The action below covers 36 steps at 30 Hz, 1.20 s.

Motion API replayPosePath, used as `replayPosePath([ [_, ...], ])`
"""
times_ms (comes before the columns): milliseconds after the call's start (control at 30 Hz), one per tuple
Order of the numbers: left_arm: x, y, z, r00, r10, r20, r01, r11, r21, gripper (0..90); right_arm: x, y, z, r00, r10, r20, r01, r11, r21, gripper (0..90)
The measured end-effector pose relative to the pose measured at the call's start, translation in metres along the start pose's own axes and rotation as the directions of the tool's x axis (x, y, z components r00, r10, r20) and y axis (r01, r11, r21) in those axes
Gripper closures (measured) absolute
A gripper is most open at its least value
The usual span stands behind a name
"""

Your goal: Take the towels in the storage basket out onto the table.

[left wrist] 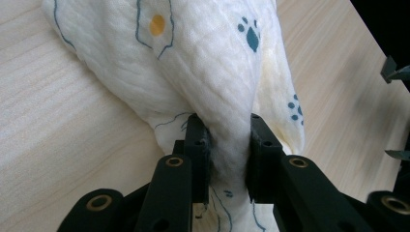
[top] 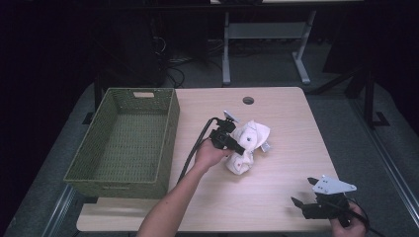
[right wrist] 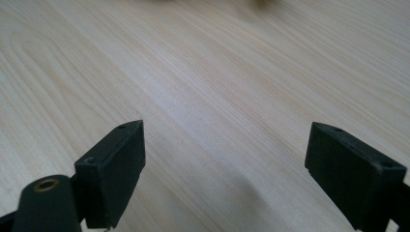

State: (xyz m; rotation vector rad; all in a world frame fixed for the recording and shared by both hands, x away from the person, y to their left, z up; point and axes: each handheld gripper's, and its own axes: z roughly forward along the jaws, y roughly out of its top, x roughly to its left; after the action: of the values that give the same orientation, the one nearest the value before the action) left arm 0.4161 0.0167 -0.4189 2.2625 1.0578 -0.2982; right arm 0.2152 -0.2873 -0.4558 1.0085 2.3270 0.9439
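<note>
A crumpled white cloth (top: pixel 249 143) with small blue paw prints and a yellow dot lies bunched near the middle of the light wooden table (top: pixel 281 197). My left gripper (top: pixel 238 146) is shut on a fold of that cloth (left wrist: pixel 203 72); its two black jaws pinch the fabric between them (left wrist: pixel 227 150). My right gripper (top: pixel 304 191) is low over the table's near right corner, well apart from the cloth. Its jaws stand wide open (right wrist: pixel 225 159) over bare wood with nothing between them.
A green woven basket (top: pixel 170 143) stands on the left part of the table, close to my left forearm. A round cable hole (top: pixel 248 100) sits near the table's far edge. Beyond the table are dark floor and the legs of another desk (top: pixel 301 59).
</note>
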Motion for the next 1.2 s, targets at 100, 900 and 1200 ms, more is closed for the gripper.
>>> replayPosePath([
  [100,-0.001,-0.001,0.004,1.0000,-0.001,-0.003,0.001,1.0000,-0.004,72.3,0.000,0.000,0.000,1.0000,0.000,-0.001,0.000,1.000,0.001,14.0],
  [900,-0.004,-0.007,0.018,1.0000,-0.001,-0.009,0.001,0.9999,-0.013,54.4,0.000,0.000,0.001,1.0000,-0.005,-0.008,0.005,1.000,0.006,14.0],
  [1200,-0.002,-0.009,0.011,0.9998,0.001,-0.018,-0.001,0.9988,-0.050,46.6,0.000,0.000,0.002,1.0000,-0.003,-0.007,0.004,1.000,0.008,14.0],
])
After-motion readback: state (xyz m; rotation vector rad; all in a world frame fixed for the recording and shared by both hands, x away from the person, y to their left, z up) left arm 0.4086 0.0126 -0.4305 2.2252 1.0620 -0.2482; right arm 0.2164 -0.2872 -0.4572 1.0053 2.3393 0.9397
